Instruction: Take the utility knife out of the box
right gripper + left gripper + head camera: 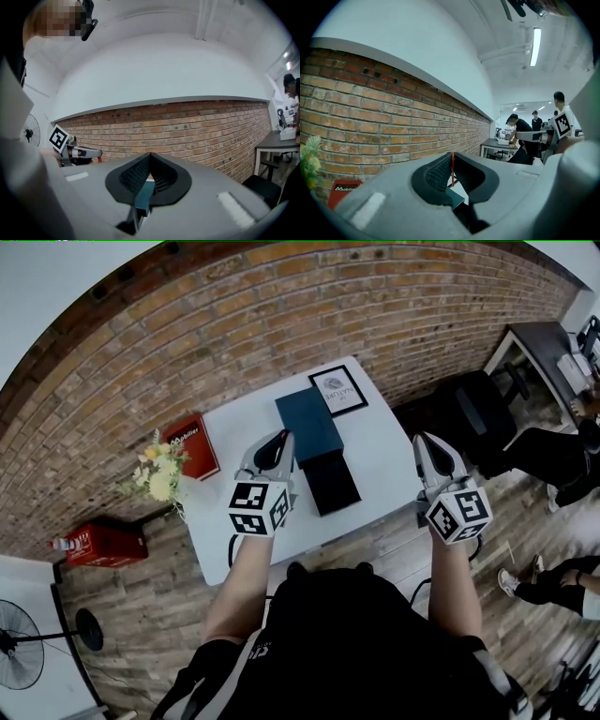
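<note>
Head view: dark box [321,454] on white tabletop [380,442], utility knife unseen, probably inside; left gripper [283,438] beside the box, right gripper [421,440] apart.

Left gripper view: fingers [437,174] almost pressed together, gripping nothing identifiable.

Right gripper view: fingers [135,176] pressed together, empty.

Approach step, judging by this; next calls for spreading fingers and dipping toward the box.

Below me is a white table [380,451]. Near its middle lies a black box [334,484], with a blue lid [307,421] flat on the tabletop touching the box's far side. A frame [338,390] lies at the far corner and flowers [161,470] stand at the left edge.
</note>
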A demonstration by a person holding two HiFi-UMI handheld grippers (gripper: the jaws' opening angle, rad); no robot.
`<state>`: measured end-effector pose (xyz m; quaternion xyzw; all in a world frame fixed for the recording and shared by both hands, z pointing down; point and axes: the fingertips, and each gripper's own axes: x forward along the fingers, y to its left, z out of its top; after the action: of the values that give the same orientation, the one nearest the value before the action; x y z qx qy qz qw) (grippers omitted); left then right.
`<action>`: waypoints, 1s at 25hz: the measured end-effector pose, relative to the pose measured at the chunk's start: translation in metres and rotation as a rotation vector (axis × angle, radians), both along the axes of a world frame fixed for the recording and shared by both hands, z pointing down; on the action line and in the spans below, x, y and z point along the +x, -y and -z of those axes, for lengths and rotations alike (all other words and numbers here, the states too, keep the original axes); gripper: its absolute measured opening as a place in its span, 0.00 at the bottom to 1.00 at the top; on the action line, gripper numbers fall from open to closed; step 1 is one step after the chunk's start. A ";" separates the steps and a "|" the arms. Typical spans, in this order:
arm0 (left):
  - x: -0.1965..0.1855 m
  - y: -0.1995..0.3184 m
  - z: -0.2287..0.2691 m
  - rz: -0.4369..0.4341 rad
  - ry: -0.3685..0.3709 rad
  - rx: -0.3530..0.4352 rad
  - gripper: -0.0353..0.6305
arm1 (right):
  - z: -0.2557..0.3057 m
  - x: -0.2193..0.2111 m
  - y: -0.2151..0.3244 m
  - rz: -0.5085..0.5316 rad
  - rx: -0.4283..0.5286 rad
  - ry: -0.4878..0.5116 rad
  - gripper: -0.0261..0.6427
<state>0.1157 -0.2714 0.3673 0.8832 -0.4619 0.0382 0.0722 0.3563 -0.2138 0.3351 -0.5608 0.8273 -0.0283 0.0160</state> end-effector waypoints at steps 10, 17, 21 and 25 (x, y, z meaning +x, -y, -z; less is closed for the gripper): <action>-0.002 -0.005 -0.004 -0.001 -0.009 -0.017 0.08 | -0.010 -0.008 -0.006 0.016 -0.023 -0.037 0.04; 0.001 -0.008 -0.002 -0.011 -0.004 -0.027 0.08 | -0.010 -0.011 -0.008 0.034 -0.027 -0.030 0.04; 0.006 -0.008 0.000 -0.020 0.004 -0.024 0.08 | -0.010 -0.010 -0.007 0.033 -0.029 -0.026 0.04; 0.008 -0.009 0.001 -0.027 0.009 -0.021 0.08 | -0.010 -0.008 -0.008 0.028 -0.030 -0.026 0.04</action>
<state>0.1241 -0.2623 0.3660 0.8883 -0.4498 0.0480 0.0791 0.3482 -0.2062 0.3449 -0.5499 0.8346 -0.0338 -0.0036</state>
